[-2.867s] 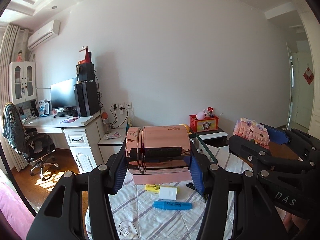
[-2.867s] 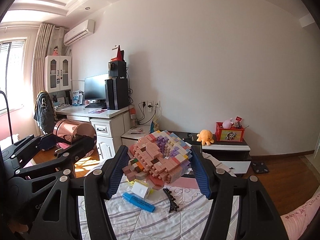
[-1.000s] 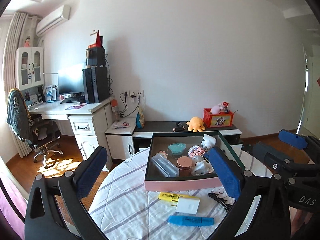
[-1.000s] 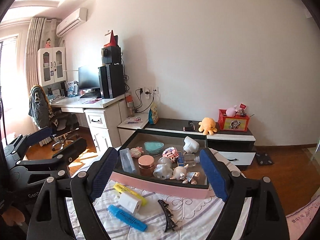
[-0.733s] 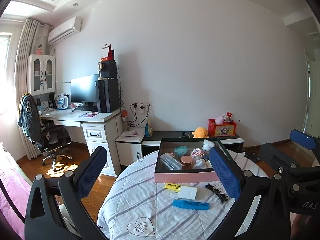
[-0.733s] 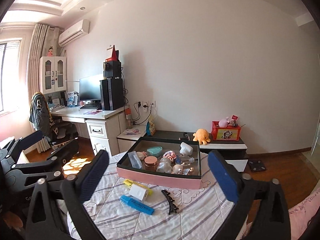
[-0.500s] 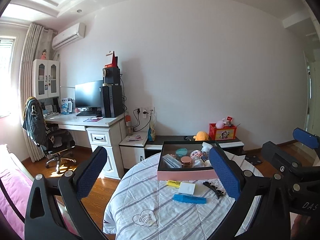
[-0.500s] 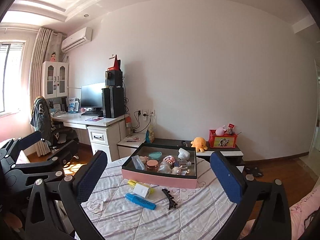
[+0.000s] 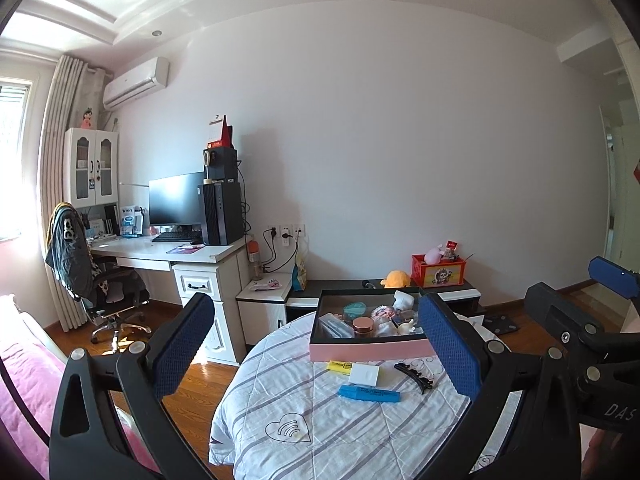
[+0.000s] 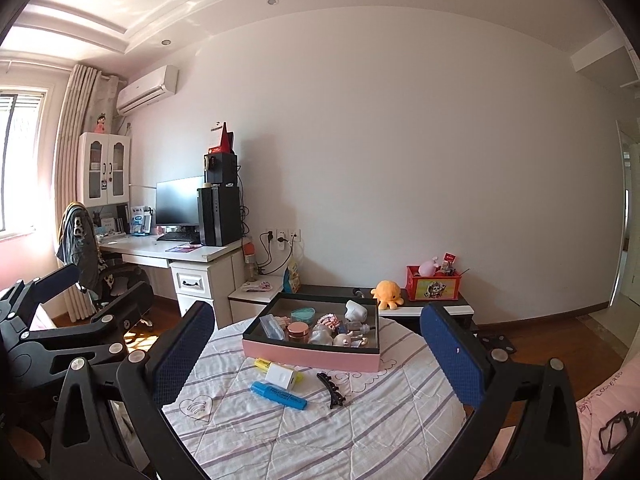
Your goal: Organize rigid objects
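Note:
A pink box (image 9: 368,350) with a dark inside stands on the round table (image 9: 320,432). In it lie a rose-gold jar (image 9: 363,324), a teal case and several small toys. In front of the box lie a yellow highlighter (image 9: 339,366), a white block (image 9: 366,374), a blue highlighter (image 9: 369,393) and a black hair clip (image 9: 414,376). My left gripper (image 9: 316,344) hangs open and empty, well back from the table. My right gripper (image 10: 316,348) is also open and empty, with the box (image 10: 312,356), blue highlighter (image 10: 279,395) and clip (image 10: 331,389) far ahead between its fingers.
A white desk (image 9: 168,254) with monitor and computer tower stands at the left wall, an office chair (image 9: 100,288) beside it. Behind the table a low dark cabinet (image 10: 424,306) bears an orange plush and a red box. Pink bedding lies at both lower edges.
Both grippers have let go of the rose-gold jar and the block model they carried, then drawn back and a little up from the box. The right jaws have spread wider.

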Motion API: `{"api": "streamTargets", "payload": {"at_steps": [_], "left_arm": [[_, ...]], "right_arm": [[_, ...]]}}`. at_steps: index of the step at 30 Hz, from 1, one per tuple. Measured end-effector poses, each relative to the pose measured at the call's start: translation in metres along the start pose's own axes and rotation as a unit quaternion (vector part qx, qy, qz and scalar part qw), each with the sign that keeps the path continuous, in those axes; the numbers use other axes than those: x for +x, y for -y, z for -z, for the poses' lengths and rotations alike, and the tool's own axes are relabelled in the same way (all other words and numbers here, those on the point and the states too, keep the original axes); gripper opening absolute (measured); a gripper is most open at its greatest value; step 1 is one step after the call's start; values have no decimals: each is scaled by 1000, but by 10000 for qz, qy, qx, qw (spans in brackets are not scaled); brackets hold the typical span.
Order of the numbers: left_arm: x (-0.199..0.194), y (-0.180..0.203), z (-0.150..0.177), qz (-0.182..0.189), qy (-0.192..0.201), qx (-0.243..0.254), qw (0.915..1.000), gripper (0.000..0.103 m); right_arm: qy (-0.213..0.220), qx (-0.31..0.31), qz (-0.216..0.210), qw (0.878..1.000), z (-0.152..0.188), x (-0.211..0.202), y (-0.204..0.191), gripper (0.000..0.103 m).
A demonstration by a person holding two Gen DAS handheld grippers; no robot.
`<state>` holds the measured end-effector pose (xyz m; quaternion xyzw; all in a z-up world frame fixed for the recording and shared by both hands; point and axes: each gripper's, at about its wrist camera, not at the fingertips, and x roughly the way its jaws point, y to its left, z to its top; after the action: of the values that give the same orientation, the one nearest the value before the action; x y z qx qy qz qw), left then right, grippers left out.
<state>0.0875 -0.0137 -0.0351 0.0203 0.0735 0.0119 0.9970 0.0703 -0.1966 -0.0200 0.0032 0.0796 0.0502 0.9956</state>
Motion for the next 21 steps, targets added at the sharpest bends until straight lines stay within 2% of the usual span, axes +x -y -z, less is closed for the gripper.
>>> {"api": "streamTargets", "payload": {"at_steps": [11,21], "left_arm": [[8,0,4,8,-147,34,9999,103],[41,3,18,42,-445,72,9990,103]], "right_arm": [[-170,50,0,9998,7,11,2,103],[-491,92,21,9987,20,40,8,103]]}}
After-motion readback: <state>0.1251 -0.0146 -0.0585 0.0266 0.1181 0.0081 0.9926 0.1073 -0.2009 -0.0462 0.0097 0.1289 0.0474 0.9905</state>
